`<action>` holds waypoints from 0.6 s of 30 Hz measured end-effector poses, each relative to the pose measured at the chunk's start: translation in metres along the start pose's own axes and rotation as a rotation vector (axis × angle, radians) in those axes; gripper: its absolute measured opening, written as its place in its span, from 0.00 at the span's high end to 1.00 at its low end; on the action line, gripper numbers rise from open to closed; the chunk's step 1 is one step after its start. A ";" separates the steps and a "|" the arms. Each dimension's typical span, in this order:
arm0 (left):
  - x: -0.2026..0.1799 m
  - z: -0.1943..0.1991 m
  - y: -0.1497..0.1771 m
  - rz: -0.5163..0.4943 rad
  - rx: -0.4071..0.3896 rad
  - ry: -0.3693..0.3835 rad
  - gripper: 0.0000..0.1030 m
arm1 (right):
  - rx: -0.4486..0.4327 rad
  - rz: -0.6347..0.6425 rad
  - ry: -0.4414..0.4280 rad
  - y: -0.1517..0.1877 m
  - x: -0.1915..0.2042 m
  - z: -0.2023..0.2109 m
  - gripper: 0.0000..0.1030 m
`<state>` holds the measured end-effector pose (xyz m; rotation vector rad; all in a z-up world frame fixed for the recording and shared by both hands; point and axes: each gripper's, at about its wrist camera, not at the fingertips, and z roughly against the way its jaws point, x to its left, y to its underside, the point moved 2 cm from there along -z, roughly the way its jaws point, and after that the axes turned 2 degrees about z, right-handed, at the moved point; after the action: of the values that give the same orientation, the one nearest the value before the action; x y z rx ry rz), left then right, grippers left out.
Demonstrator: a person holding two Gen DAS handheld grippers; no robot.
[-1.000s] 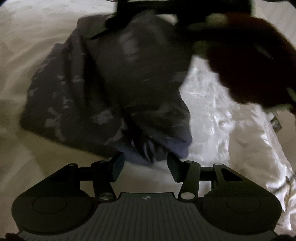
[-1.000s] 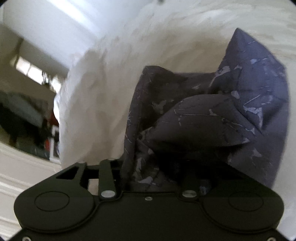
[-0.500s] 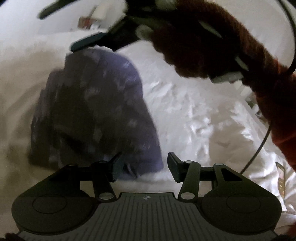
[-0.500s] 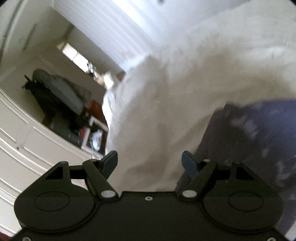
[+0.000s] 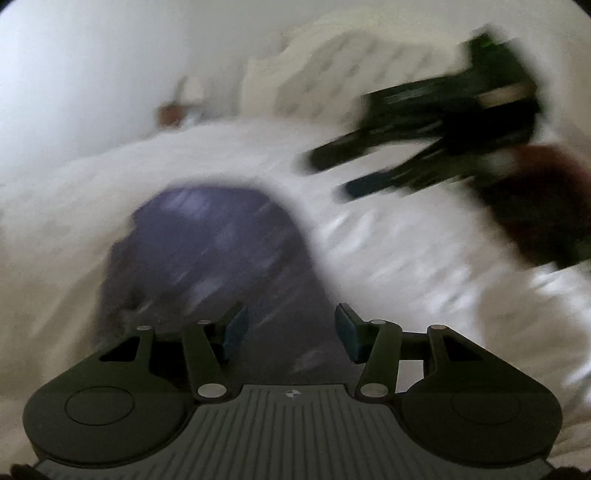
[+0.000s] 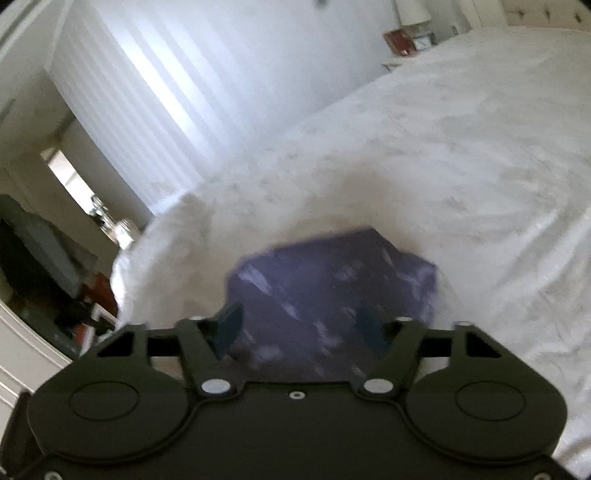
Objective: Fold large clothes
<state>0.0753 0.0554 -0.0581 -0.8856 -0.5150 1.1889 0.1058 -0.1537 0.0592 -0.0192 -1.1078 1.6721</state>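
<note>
No writing reads. Left gripper (image 5: 291, 329) and right gripper (image 6: 300, 326), jaws spread, hover over the folded navy patterned garment (image 6: 332, 291) on the white bedspread (image 6: 461, 155).

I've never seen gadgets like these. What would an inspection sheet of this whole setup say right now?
Surface: white bedspread, wrinkled.
Job's things: purple patterned garment, a compact bundle on the bedspread.
Clutter: nothing seen on the bed.
Grippers: left gripper open, over the garment's near edge; right gripper open, nothing held.
Cables: nothing seen.
Surroundings: white blinds, lamp past the bed's far side, dark furniture at the left.
</note>
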 end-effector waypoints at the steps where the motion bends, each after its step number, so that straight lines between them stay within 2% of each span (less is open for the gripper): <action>1: 0.009 -0.012 0.010 0.008 0.064 -0.057 0.57 | 0.010 0.006 0.006 0.002 -0.002 -0.001 0.41; 3: 0.031 -0.024 0.032 0.072 0.115 -0.082 0.59 | 0.028 0.025 0.012 0.011 -0.005 -0.008 0.46; 6: 0.045 -0.020 0.039 0.158 0.109 -0.061 0.62 | 0.043 0.075 0.014 0.022 -0.004 -0.020 0.47; 12: 0.041 -0.020 0.042 0.137 0.096 -0.086 0.62 | 0.026 0.232 -0.055 0.022 0.033 -0.047 0.47; 15: 0.040 -0.020 0.042 0.148 0.094 -0.081 0.62 | -0.002 0.338 -0.057 0.019 0.059 -0.063 0.47; 17: 0.044 -0.017 0.042 0.153 0.093 -0.079 0.62 | -0.050 0.402 -0.057 0.012 0.071 -0.071 0.41; 18: 0.043 -0.017 0.042 0.152 0.092 -0.079 0.62 | -0.067 0.425 -0.053 0.006 0.076 -0.074 0.33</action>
<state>0.0783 0.0954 -0.1061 -0.8122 -0.4593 1.3794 0.1067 -0.0477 0.0506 -0.2716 -1.2622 2.0178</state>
